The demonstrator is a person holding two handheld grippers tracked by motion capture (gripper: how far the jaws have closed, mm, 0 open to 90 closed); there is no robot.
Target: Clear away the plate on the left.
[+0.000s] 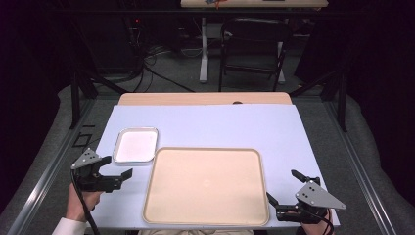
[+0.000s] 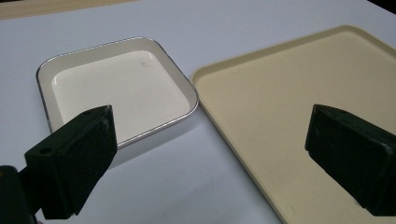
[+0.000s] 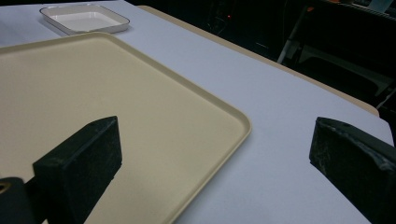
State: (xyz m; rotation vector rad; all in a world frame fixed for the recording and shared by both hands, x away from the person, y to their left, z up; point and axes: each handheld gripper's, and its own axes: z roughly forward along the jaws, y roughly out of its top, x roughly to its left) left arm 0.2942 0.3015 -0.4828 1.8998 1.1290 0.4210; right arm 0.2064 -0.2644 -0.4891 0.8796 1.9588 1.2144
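A large empty beige tray (image 1: 205,186) lies at the front middle of the pale table. An empty white square dish (image 1: 136,145) with a shiny rim sits just off its far left corner. My left gripper (image 1: 119,166) is open at the front left, empty, pointing at the gap between the dish (image 2: 116,88) and the tray (image 2: 303,79). Open and empty too, my right gripper (image 1: 282,185) hovers by the tray's front right corner. Between its own jaws (image 3: 215,135) I see the tray's corner (image 3: 93,84), with the dish (image 3: 84,17) far off. In its own view, the left gripper (image 2: 211,123) holds nothing.
The table's wooden far edge (image 1: 205,98) shows beyond the pale cover. Behind it on the floor stand a dark folding chair (image 1: 252,49), a white table leg (image 1: 203,49) and loose cables (image 1: 147,58). Bare tabletop (image 1: 220,125) stretches behind the tray and to its right.
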